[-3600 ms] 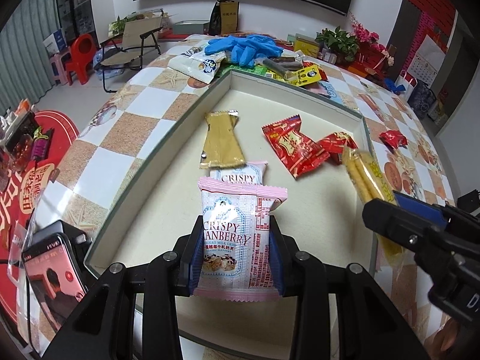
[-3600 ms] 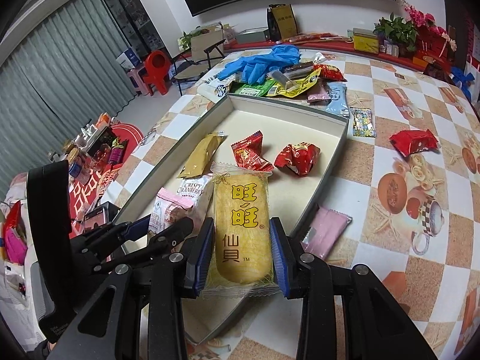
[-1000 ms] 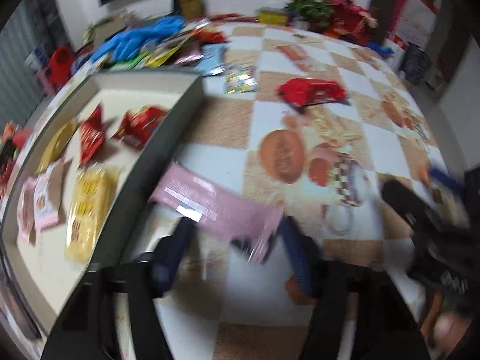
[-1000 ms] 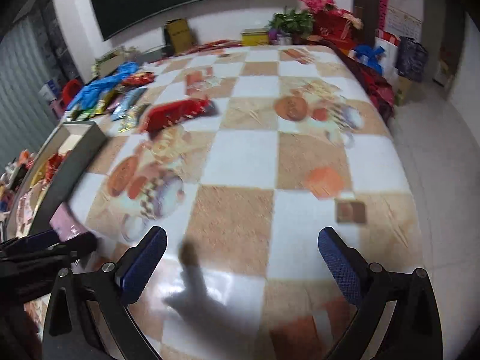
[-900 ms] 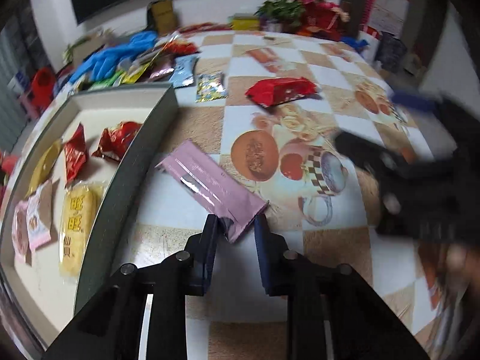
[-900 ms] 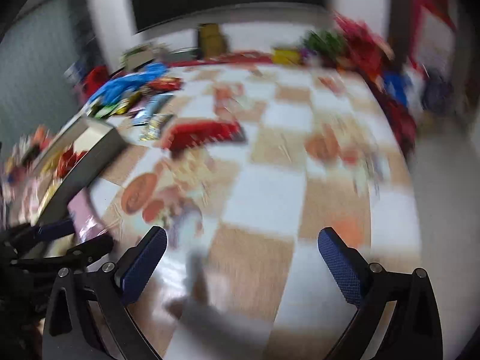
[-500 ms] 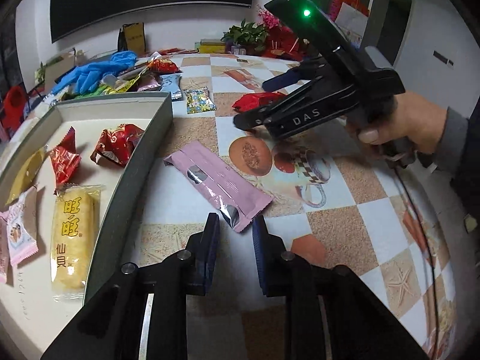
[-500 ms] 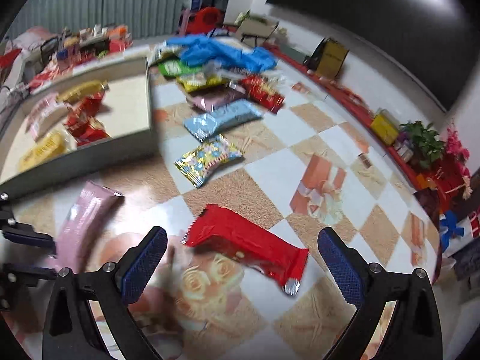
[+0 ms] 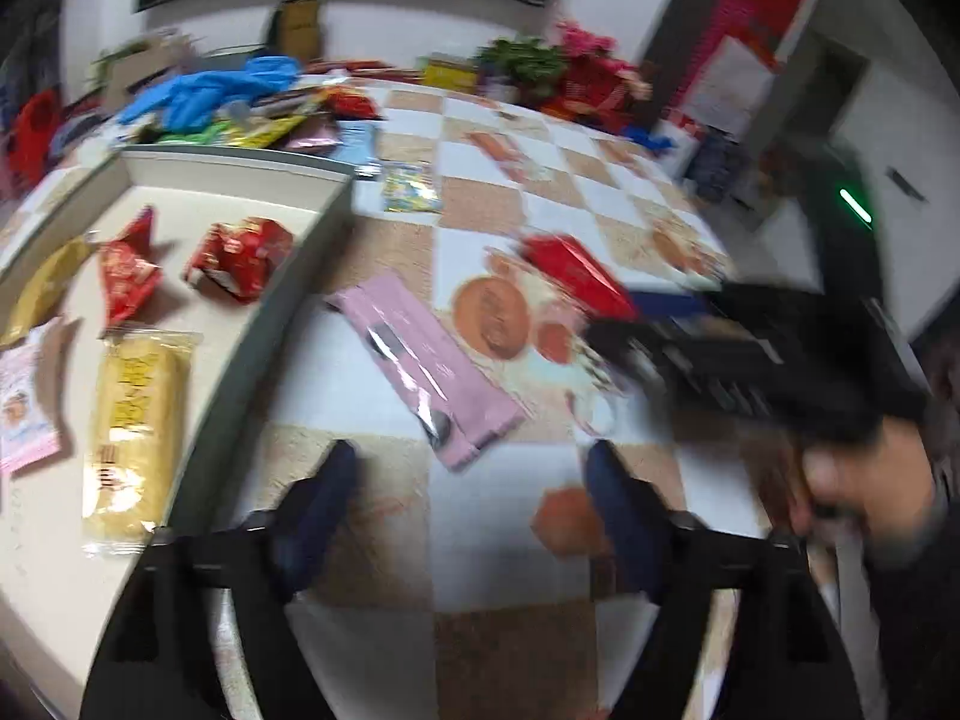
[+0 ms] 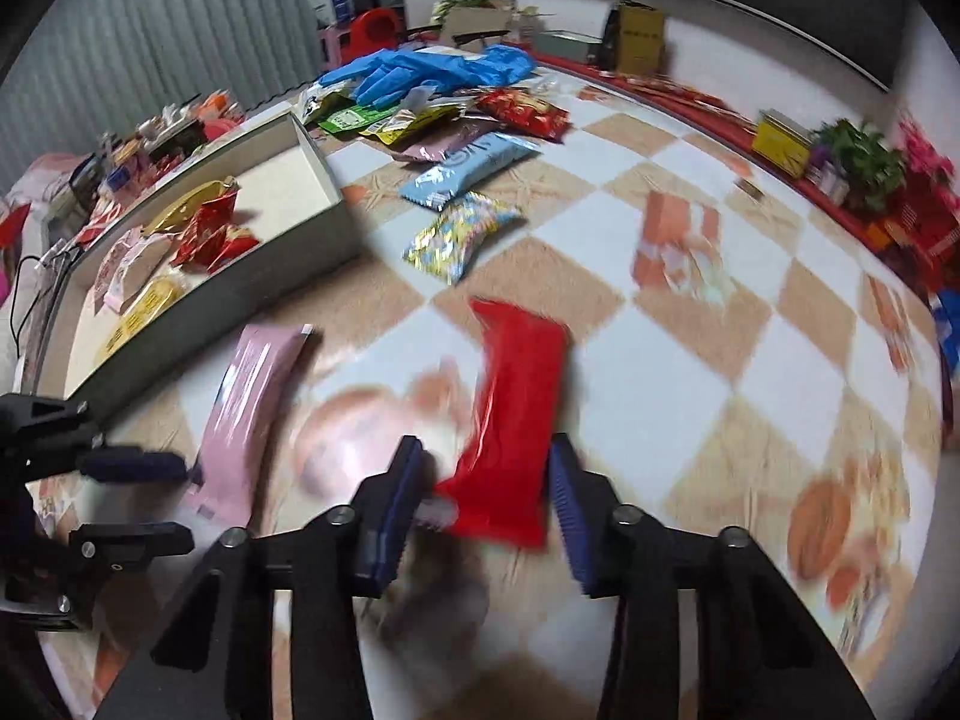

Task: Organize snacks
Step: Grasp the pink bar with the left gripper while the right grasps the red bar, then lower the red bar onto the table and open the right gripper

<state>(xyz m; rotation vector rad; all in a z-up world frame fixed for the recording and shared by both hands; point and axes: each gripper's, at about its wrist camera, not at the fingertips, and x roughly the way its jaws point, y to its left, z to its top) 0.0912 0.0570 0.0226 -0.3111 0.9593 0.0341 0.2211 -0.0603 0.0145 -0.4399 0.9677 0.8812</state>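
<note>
A red packet (image 10: 516,408) lies on the checked tablecloth with its near end between the pads of my right gripper (image 10: 480,498). The jaws are closing: the right pad touches the packet's edge and a narrow gap shows at the left pad. A long pink packet (image 9: 420,354) lies beside the tray wall (image 9: 282,294). My left gripper (image 9: 471,480) is opening, its fingers well apart on either side of the packet's near end and not pressing on it. In the left wrist view the right gripper (image 9: 624,324) reaches in over the red packet (image 9: 576,276).
The tray holds a yellow packet (image 9: 135,420), red sweets (image 9: 240,258) and more snacks. A small colourful packet (image 10: 462,234), a light blue one (image 10: 474,162) and a heap with blue gloves (image 10: 432,72) lie at the back. A person's hand (image 9: 864,480) holds the right gripper.
The left gripper, shut at the pink packet's end half a second ago, has opened wide. The right gripper has rolled and moved onto the red packet, and its wide jaws have narrowed around it.
</note>
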